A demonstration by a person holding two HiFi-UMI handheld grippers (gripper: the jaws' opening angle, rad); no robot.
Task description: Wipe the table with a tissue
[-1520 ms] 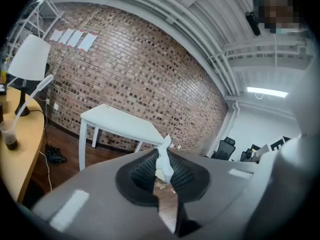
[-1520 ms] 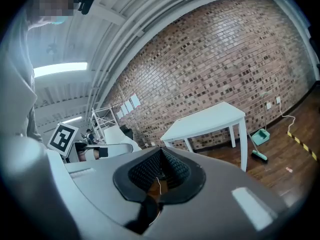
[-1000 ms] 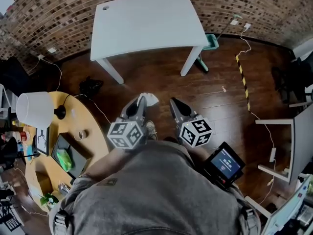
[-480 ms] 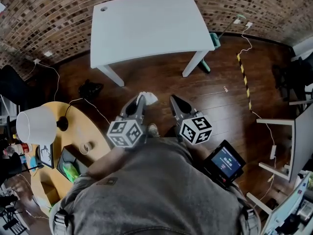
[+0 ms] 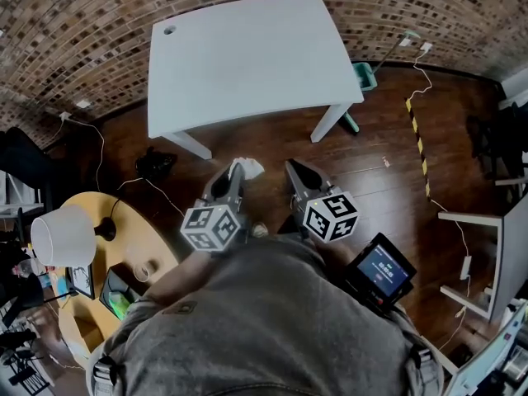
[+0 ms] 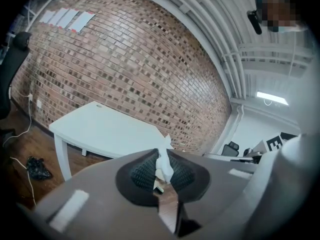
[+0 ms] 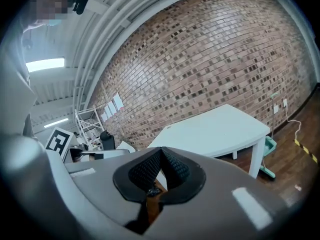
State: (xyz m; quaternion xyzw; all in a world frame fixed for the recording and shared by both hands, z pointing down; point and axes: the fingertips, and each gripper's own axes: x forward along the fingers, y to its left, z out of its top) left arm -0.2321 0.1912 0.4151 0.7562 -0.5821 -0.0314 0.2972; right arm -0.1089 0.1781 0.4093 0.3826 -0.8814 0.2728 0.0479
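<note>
Surface: white table (image 5: 247, 56) at 12 o'clock in head view, flat rectangular top, round cable hole (image 5: 169, 30) in its far-left corner. Stood on dark wood floor (image 5: 272, 139) against a brick wall (image 5: 82, 23) that ran across the top of the frame.

Room: round wooden side table (image 5: 161, 250) at 8 o'clock carrying a white lamp (image 5: 62, 236) and small clutter too small to identify. Yellow-black tape strip (image 5: 417, 134) on the floor at 2 o'clock, teal item (image 5: 365, 75) by the table's right leg, dark bundle (image 5: 155, 162) on the floor at 10 o'clock, white cables along the wall base. Small screen device (image 5: 381, 269) at 4 o'clock, near the person's right side.

Counts: one white table, two of its legs visible; one lamp; two grippers, one marker cube each; one tissue.

Left gripper (image 5: 238, 166) was clamped on the tissue (image 5: 250, 168), white wad sticking out past the tips. The tissue was in the air over the floor, short of the table's near edge, not touching the top. Right gripper (image 5: 290, 170) was pressed together with nothing between the pads, just beside the left.
</note>
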